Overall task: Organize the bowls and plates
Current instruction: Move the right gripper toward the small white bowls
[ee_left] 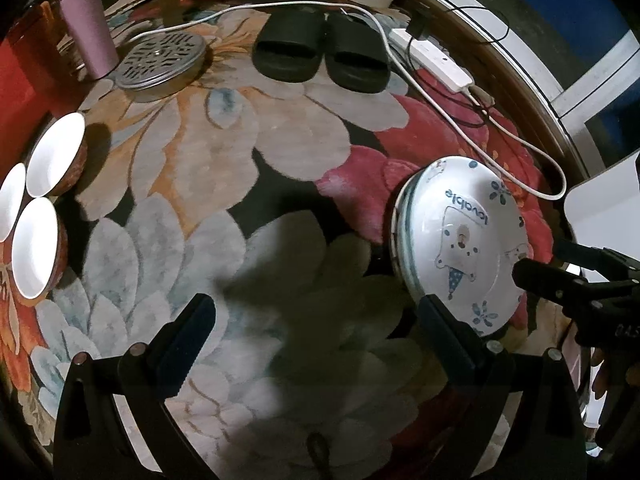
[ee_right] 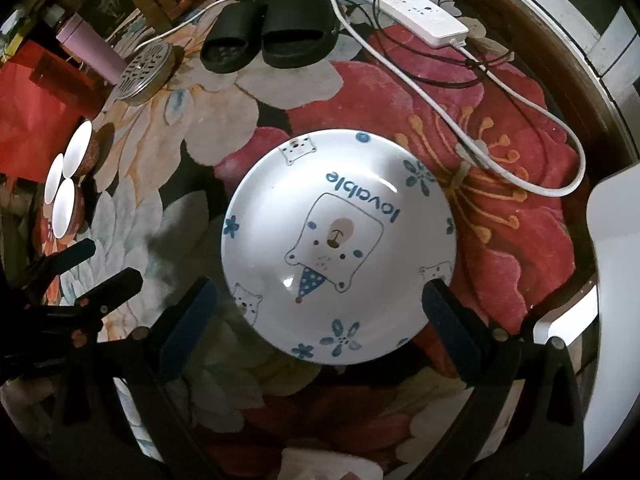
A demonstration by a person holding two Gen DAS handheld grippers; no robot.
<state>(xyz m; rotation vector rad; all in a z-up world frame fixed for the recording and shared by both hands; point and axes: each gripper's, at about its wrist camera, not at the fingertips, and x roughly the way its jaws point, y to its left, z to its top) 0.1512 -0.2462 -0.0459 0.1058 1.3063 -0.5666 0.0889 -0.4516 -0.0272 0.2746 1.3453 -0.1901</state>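
Observation:
A stack of white plates [ee_left: 460,240] with a blue bear and the word "lovable" lies on the flowered rug at the right of the left wrist view. It fills the middle of the right wrist view [ee_right: 340,240]. My right gripper [ee_right: 320,308] is open, its fingers either side of the stack's near edge. My left gripper [ee_left: 316,320] is open and empty over bare rug, left of the plates. Three small bowls [ee_left: 40,200] with white insides sit together at the far left, also in the right wrist view [ee_right: 66,184].
Black slippers [ee_left: 320,54], a metal perforated lid [ee_left: 160,60], a pink cup [ee_left: 86,20] and a white power strip [ee_left: 432,56] with its cable lie at the rug's far side. A white object [ee_right: 616,300] stands at the right.

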